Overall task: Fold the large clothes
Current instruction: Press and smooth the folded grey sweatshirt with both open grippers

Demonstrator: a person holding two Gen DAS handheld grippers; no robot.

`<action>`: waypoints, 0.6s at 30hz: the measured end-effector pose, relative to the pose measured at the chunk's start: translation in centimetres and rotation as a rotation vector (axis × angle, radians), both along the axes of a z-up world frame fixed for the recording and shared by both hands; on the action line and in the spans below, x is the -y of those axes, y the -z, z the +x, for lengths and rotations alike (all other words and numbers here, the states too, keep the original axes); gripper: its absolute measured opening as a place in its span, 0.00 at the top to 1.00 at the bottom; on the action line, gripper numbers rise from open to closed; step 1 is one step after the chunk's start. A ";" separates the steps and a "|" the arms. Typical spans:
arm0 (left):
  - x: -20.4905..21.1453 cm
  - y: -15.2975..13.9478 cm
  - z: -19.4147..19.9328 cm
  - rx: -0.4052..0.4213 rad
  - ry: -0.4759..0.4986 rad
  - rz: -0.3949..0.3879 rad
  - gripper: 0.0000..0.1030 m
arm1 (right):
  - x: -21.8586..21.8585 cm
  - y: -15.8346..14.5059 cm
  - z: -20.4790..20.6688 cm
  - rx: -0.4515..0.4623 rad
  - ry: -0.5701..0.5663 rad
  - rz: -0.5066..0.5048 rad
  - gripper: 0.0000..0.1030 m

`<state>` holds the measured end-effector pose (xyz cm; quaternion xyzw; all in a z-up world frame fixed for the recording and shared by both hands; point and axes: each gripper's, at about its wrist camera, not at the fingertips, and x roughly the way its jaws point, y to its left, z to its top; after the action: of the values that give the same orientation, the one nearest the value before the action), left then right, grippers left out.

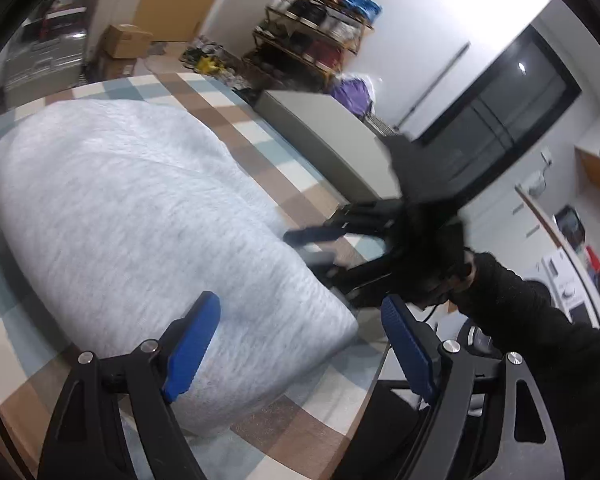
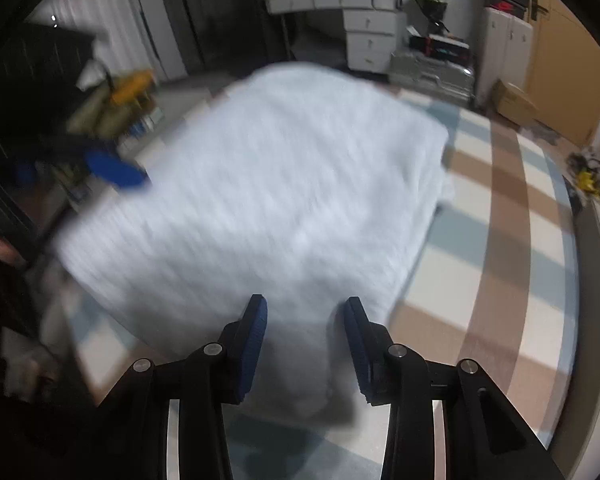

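One garment is in view, a pale grey folded cloth [image 1: 148,232] lying in a thick rounded rectangle on the checked tablecloth [image 1: 284,428] of brown, blue and cream squares; two grippers work over it, each with two blue-padded fingers. The left gripper [image 1: 300,340] hangs over the cloth's near corner with its jaws spread wide and nothing between them; one pad [image 1: 192,348] overlaps the grey fabric in the picture, though whether it touches cannot be told. The right gripper [image 2: 304,344] has its jaws parted, and a fold of the cloth [image 2: 292,208] lies between the pads; whether they press on it is unclear, since the fabric there is smeared by motion blur. In the left wrist view the right gripper [image 1: 320,246] is a dark blurred shape at the cloth's far edge, held by a hand in a black sleeve [image 1: 540,340]; in the right wrist view the left gripper [image 2: 116,170] shows only one blurred blue pad, the rest cut off. Behind, one tiered shelf rack [image 1: 316,28] holds red, blue and dark items too small to name; one cardboard box [image 1: 126,40] sits on the floor, its contents hidden; one white drawer unit [image 2: 370,36] stands by the wall.
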<state>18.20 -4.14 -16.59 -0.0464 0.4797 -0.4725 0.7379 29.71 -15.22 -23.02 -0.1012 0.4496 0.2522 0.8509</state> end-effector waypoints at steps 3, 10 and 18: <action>-0.1 1.3 1.5 -0.108 -0.040 -0.069 0.24 | 1.4 1.7 -0.7 0.017 0.064 0.069 0.61; 0.0 3.9 2.3 -0.184 -0.100 -0.121 0.34 | 4.0 2.2 -0.1 -0.050 0.159 0.204 0.53; 1.0 3.6 -0.1 -0.052 -0.132 -0.045 0.33 | 4.7 -5.1 -0.9 0.137 0.177 0.338 0.53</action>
<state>18.09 -5.10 -20.21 -0.1066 0.4837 -0.4321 0.7537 28.80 -19.89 -17.96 0.0660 0.3493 0.2410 0.9031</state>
